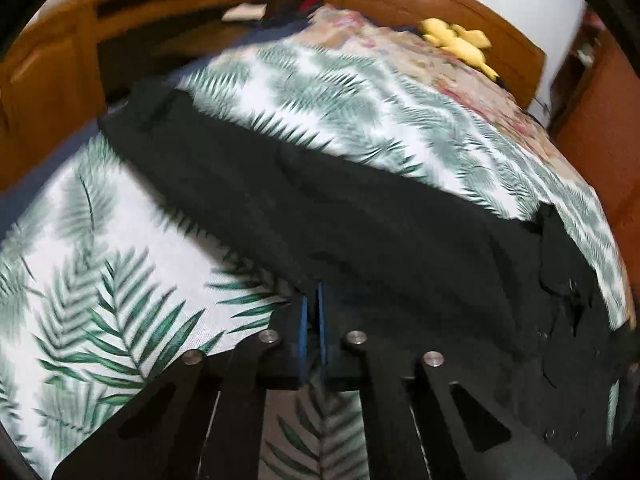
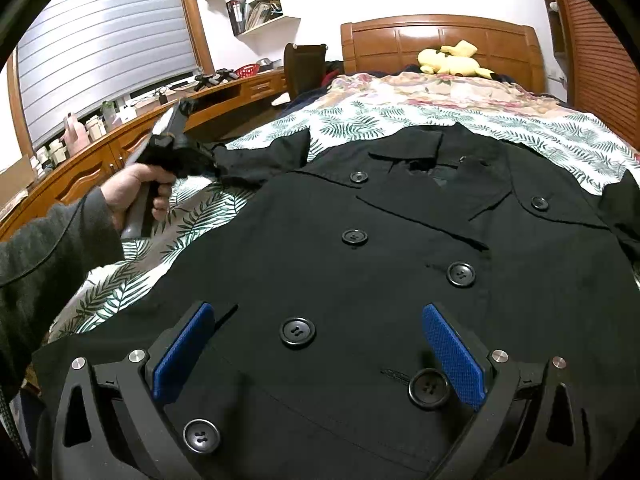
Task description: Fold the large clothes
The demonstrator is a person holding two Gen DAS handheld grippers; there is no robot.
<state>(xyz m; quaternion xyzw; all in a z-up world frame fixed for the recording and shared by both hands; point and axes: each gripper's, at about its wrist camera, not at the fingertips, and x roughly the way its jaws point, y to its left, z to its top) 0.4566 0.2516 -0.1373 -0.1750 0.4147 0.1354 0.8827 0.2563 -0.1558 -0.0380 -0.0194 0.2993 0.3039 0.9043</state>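
A black double-breasted coat (image 2: 400,248) lies front up, buttons showing, on a bed with a palm-leaf sheet (image 2: 360,120). Its sleeve (image 1: 320,200) runs as a dark band across the sheet in the left wrist view. My left gripper (image 1: 312,296) is shut, and its blue pads pinch the near edge of that sleeve. In the right wrist view a hand holds the left gripper (image 2: 208,162) at the sleeve's end. My right gripper (image 2: 318,309) hovers open over the coat's lower front, with a button between its wide-set blue pads (image 2: 452,352) and nothing gripped.
A yellow plush toy (image 2: 452,60) rests against the wooden headboard (image 2: 440,36) on a floral quilt (image 2: 420,88). A wooden desk (image 2: 120,140) with bottles runs along the bed's left side. A slatted wardrobe door (image 2: 600,60) stands at the right.
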